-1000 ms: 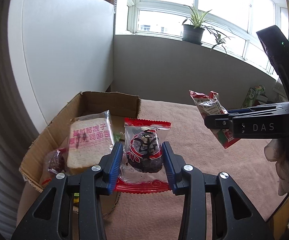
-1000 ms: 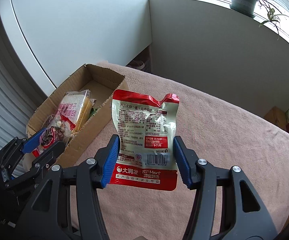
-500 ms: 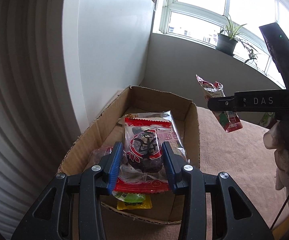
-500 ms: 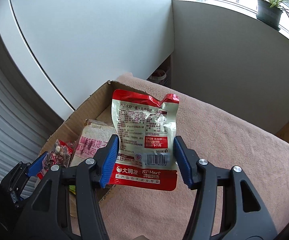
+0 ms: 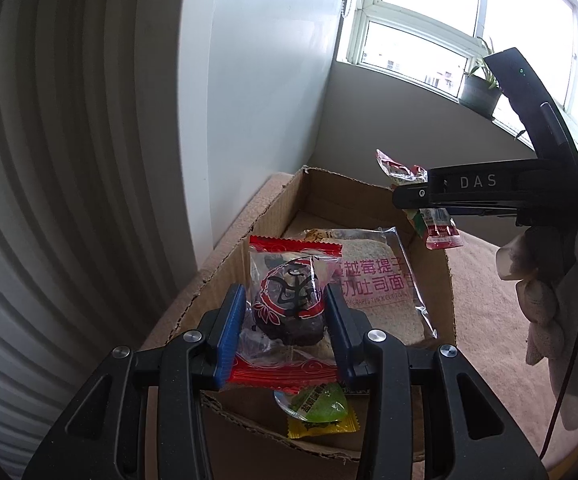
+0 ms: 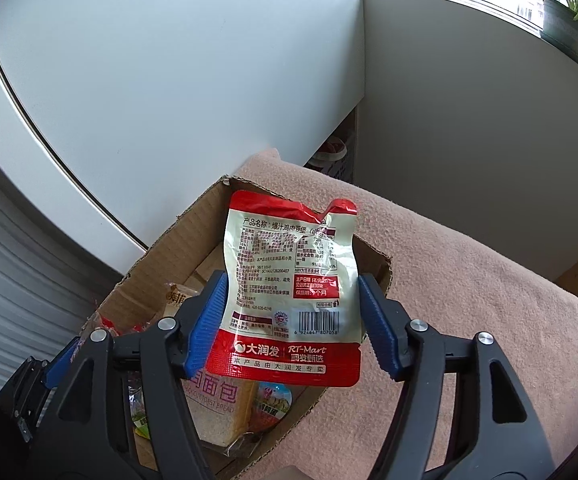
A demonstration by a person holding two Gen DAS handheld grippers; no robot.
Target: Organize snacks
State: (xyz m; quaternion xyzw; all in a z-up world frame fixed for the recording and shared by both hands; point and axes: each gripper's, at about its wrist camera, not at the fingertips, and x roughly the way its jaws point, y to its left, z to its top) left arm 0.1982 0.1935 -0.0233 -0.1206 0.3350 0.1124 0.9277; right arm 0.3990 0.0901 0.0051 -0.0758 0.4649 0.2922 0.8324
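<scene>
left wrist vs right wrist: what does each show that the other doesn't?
Left wrist only: the front of the red-edged dark snack clamped in the left gripper, a green jelly cup in the box, and a gloved hand behind the right gripper.

Right wrist only: the pouch label and barcode between the right gripper pads, whose jaws are opening, the right pad clear of it.

Both: cardboard box, bagged toast, pink cloth, window plant.

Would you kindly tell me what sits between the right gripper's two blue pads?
A red-and-cream snack pouch, above the cardboard box, as the right gripper jaws are opening; the right wrist view shows it.
</scene>
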